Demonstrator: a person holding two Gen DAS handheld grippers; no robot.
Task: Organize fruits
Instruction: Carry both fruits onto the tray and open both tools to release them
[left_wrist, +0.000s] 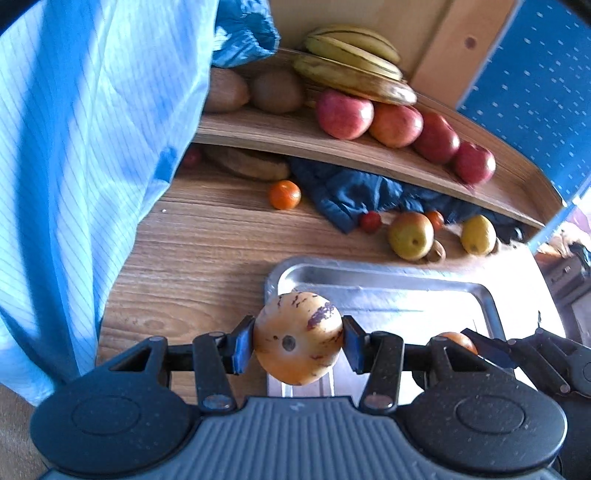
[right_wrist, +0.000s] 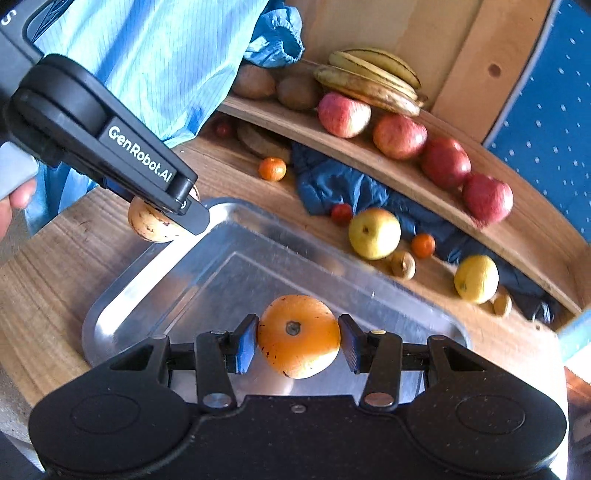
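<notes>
My left gripper (left_wrist: 298, 341) is shut on a pale yellow fruit with purple streaks (left_wrist: 297, 336), held over the near left corner of a metal tray (left_wrist: 388, 291). In the right wrist view this gripper (right_wrist: 184, 218) and its streaked fruit (right_wrist: 151, 225) show at the tray's (right_wrist: 155, 266) left corner. My right gripper (right_wrist: 298, 341) is shut on an orange fruit (right_wrist: 298, 336), held above the tray's near side. The right gripper also shows at the right edge of the left wrist view (left_wrist: 480, 343).
A curved wooden shelf (right_wrist: 369, 158) carries bananas (right_wrist: 369, 81), red apples (right_wrist: 399, 136) and kiwis (right_wrist: 299, 92). Under it lie a dark blue cloth (right_wrist: 343, 188), a yellow-green apple (right_wrist: 373, 232), a lemon (right_wrist: 476, 278), tangerines (right_wrist: 272, 168) and small fruits. A light blue sleeve (left_wrist: 92, 147) fills the left.
</notes>
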